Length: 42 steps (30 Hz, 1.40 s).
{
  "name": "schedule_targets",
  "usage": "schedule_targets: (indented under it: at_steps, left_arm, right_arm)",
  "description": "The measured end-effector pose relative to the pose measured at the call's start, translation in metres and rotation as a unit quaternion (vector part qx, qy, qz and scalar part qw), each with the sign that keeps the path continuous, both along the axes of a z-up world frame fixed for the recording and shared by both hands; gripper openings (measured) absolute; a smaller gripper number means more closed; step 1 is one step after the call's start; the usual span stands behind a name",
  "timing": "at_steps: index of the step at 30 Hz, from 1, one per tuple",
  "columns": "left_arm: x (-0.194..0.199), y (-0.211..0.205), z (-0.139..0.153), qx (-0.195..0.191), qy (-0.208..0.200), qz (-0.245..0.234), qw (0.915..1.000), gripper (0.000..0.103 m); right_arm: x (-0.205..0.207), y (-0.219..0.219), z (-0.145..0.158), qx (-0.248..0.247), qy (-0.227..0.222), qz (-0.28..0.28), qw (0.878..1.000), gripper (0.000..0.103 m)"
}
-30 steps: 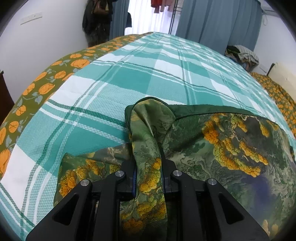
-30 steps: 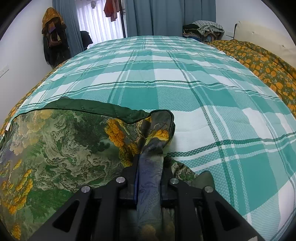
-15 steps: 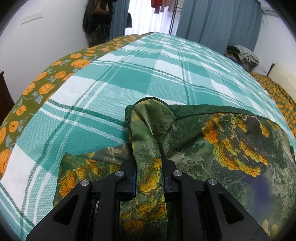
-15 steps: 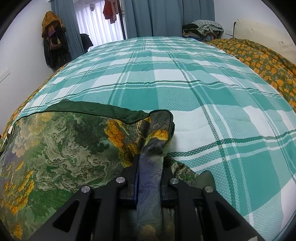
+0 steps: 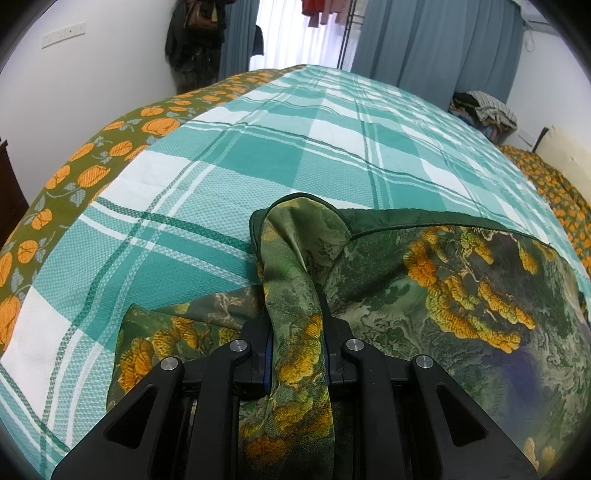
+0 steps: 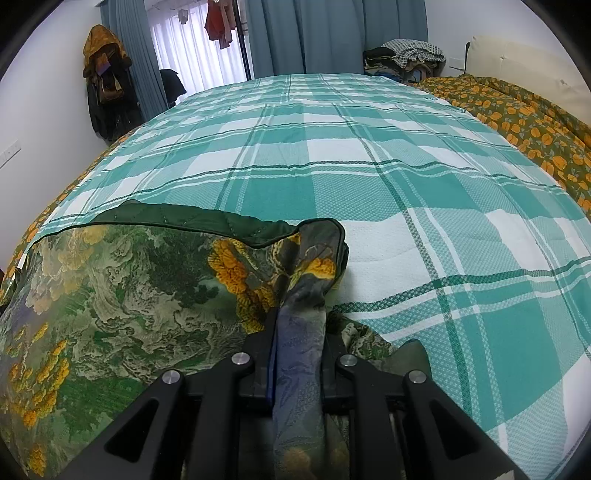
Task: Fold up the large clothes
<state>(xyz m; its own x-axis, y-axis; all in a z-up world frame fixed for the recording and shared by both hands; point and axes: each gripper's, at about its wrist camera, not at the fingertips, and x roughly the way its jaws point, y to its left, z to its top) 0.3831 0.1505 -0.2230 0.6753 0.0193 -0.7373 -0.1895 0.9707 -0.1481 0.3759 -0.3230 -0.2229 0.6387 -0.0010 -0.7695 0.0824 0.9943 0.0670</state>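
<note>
A bedroom, with blue curtains (image 6: 280,33) at the far end and a bed whose teal plaid cover (image 6: 332,177) fills both views; an orange-flowered quilt (image 6: 524,110) lies along the bed's far right side in the right wrist view, and a strip of the same print runs down the left edge in the left wrist view.

Nothing has changed across the last second: both views match the earlier ones, cloth and hands alike. I read that as a pause with the fold line held, not a fold in progress.

The one task item, a green landscape-print garment (image 5: 461,295) with a dark green quilted lining showing along its top hem, lies at the near edge of the bed, its hem stretched between the two tools. The left gripper (image 5: 297,332) is narrow, its jaws clamped on a bunched corner of the cloth at the garment's left end. The right gripper (image 6: 299,343) is likewise pinched tight on the opposite corner (this end is bluer in print).

By count: one garment, two grippers, two held corners. A pile of clothes (image 6: 406,55) sits beyond the bed's far right corner, too heaped to count. With both corners secured, the next move is probably to carry the hem toward the bed's far edge.
</note>
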Motion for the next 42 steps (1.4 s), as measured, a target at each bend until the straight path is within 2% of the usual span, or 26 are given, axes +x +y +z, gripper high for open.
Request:
schedule_targets:
  at_steps: [6, 9, 12, 14, 16, 17, 20, 23, 25, 29, 32, 36, 37, 38, 40, 41, 42]
  left_arm:
    - [0.000, 0.000, 0.000, 0.001, 0.002, 0.000, 1.0000, 0.019]
    - [-0.001, 0.001, 0.002, 0.004, 0.012, 0.002, 0.9999, 0.022]
    - [-0.003, 0.002, 0.010, 0.015, 0.028, 0.012, 0.9994, 0.036]
    - [-0.006, 0.002, 0.020, 0.026, 0.043, 0.017, 0.9986, 0.056]
    - [-0.016, 0.002, 0.037, 0.041, 0.051, 0.018, 0.9977, 0.065]
    - [-0.022, 0.001, 0.046, 0.046, 0.048, 0.012, 0.9977, 0.066]
    - [-0.051, -0.007, 0.076, 0.058, 0.031, -0.019, 0.9977, 0.069]
    - [-0.078, -0.024, 0.105, 0.063, 0.002, -0.052, 0.9967, 0.079]
    - [-0.087, -0.043, 0.117, 0.061, -0.008, -0.078, 0.9950, 0.081]
    - [-0.078, -0.096, 0.125, 0.046, 0.001, -0.137, 0.9895, 0.082]
    - [-0.059, -0.139, 0.124, 0.027, 0.001, -0.164, 0.9860, 0.082]
    - [-0.028, -0.184, 0.110, 0.014, 0.011, -0.170, 0.9852, 0.085]
    - [-0.014, -0.192, 0.098, 0.009, 0.029, -0.170, 0.9849, 0.091]
    - [-0.003, -0.197, 0.086, 0.007, 0.049, -0.168, 0.9845, 0.091]
    - [0.018, -0.208, 0.050, 0.022, 0.113, -0.162, 0.9801, 0.094]
    - [0.022, -0.210, 0.035, 0.029, 0.125, -0.162, 0.9784, 0.098]
    - [0.021, -0.209, 0.025, 0.030, 0.112, -0.161, 0.9802, 0.099]
  right_arm:
    - [0.000, 0.000, 0.000, 0.000, 0.000, 0.000, 1.000, 0.017]
    - [0.000, -0.001, 0.001, 0.005, -0.002, -0.001, 1.000, 0.017]
    - [0.002, -0.002, 0.004, 0.008, 0.004, 0.001, 1.000, 0.019]
    - [0.004, -0.004, 0.008, 0.011, 0.012, 0.002, 1.000, 0.020]
    - [0.007, -0.007, 0.015, 0.013, 0.026, 0.000, 1.000, 0.021]
    - [0.009, -0.009, 0.022, 0.014, 0.036, -0.005, 0.999, 0.024]
    - [0.002, -0.018, 0.045, 0.025, 0.039, -0.019, 0.999, 0.059]
    - [-0.020, -0.021, 0.079, 0.035, 0.002, -0.005, 0.999, 0.061]
    - [-0.042, -0.012, 0.101, 0.031, -0.026, 0.018, 0.999, 0.061]
    - [-0.085, 0.006, 0.111, 0.050, -0.050, 0.061, 0.996, 0.061]
    - [-0.116, 0.023, 0.100, 0.034, -0.056, 0.079, 0.995, 0.061]
    - [-0.140, 0.037, 0.071, 0.009, -0.046, 0.086, 0.995, 0.061]
    - [-0.143, 0.039, 0.062, 0.007, -0.041, 0.085, 0.995, 0.061]
    - [-0.146, 0.040, 0.058, 0.005, -0.040, 0.083, 0.996, 0.061]
    - [-0.149, 0.040, 0.051, 0.004, -0.042, 0.080, 0.996, 0.061]
    - [-0.149, 0.039, 0.049, 0.006, -0.043, 0.083, 0.996, 0.061]
    - [-0.148, 0.038, 0.049, 0.010, -0.044, 0.086, 0.995, 0.061]
